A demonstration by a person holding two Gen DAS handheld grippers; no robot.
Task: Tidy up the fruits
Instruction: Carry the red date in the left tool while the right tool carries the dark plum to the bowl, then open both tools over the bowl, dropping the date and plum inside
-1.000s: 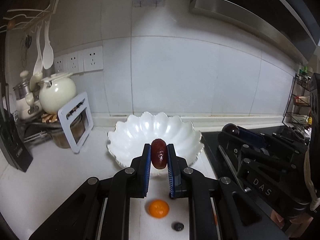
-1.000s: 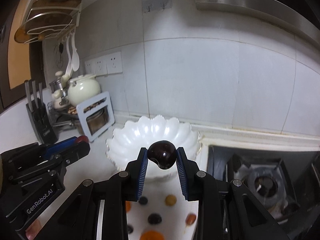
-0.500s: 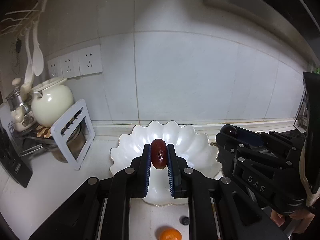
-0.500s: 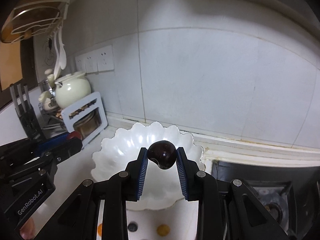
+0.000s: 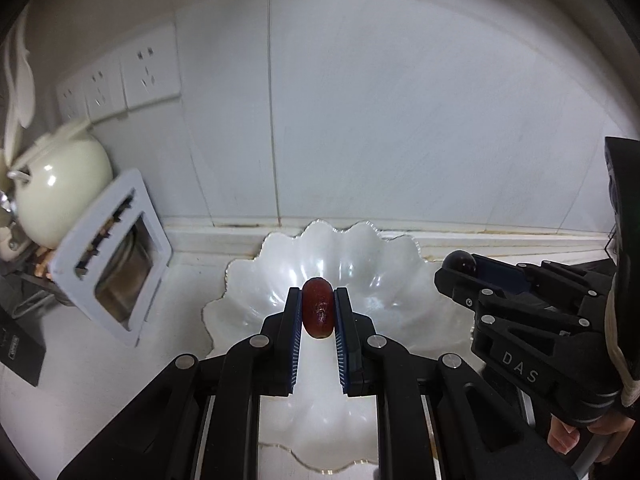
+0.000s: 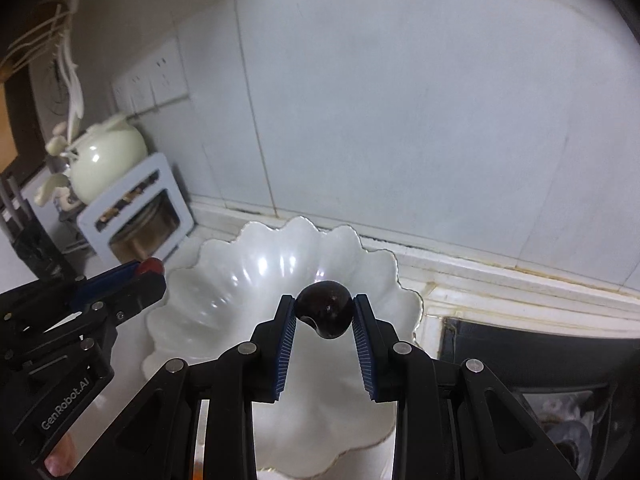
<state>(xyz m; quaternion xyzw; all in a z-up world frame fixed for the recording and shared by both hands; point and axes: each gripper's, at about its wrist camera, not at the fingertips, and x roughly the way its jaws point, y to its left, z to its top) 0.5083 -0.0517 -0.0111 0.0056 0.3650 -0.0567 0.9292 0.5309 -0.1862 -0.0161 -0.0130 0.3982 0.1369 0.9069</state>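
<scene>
The left gripper (image 5: 318, 312) has its jaws drawn in narrow on a reddish-brown oval fruit (image 5: 318, 313), pinched upright between the blue pads right at the tips. The right gripper (image 6: 325, 312) holds its jaws a little wider, clamped on a dark, near-black round fruit (image 6: 325, 309), also out at the very tips. Neither grip has altered over the last second; what has changed is what lies under and ahead of the jaws.

A moment ago the white scalloped bowl (image 5: 360, 248) sat ahead of both pairs of jaws, with loose fruit on the worktop showing beneath them. Now both grippers have swung in and dipped, so the bowl fills the space directly under and just beyond each fruit, and the loose pieces have dropped out of sight behind the jaws. The two grippers sit side by side over it, the right one's tip at the bowl's right rim as the left camera sees it, the left one's tip at the left rim as the right camera sees it.

To my eye that means the carry is about done: both fruits hang above the bowl's hollow, not yet touching it, and release looks like the next step. The bowl appears empty so far. Beyond it runs the tiled wall, and off to the left of the jaws stand a cream teapot (image 5: 60, 184) and a white rack (image 5: 116, 256).
</scene>
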